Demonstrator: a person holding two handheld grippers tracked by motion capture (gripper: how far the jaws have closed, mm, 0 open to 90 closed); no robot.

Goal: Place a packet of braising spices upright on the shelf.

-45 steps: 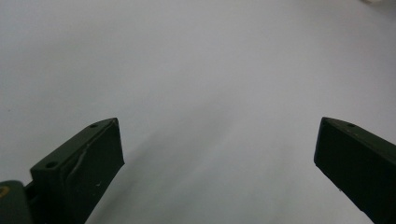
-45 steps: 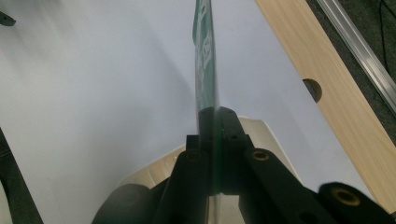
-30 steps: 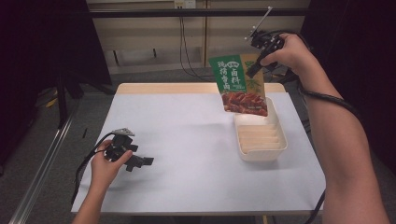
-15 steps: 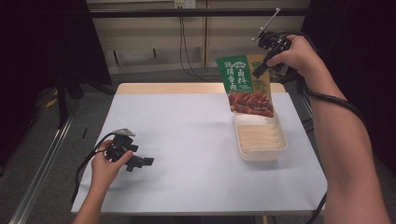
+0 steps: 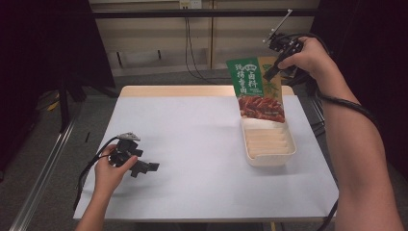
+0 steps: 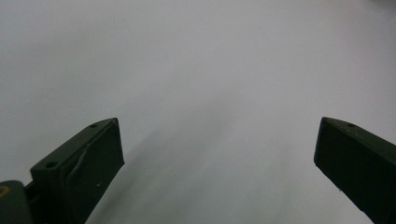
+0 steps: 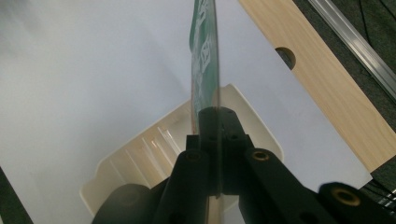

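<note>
A green food packet [image 5: 256,88] printed with white characters and a picture of red meat hangs in the air above the far end of a cream ribbed tray [image 5: 286,151]. My right gripper [image 5: 270,72] is shut on the packet's upper right edge; in the right gripper view the packet [image 7: 206,60] stands edge-on between the jaws of the right gripper [image 7: 216,116], with the tray [image 7: 135,161] below. My left gripper [image 5: 150,167] rests low over the table's near left, open; in the left gripper view the left gripper [image 6: 218,149] has its jaws spread wide over bare white surface.
The white table top [image 5: 192,144] has a wooden strip [image 5: 183,90] along its far edge, with a round hole [image 7: 286,57] in it. Cables trail from both grippers. Dark floor and a metal rail [image 5: 43,163] lie to the left.
My right gripper has lifted the packet higher and a little to the right above the tray. The left gripper has stayed where it was.
</note>
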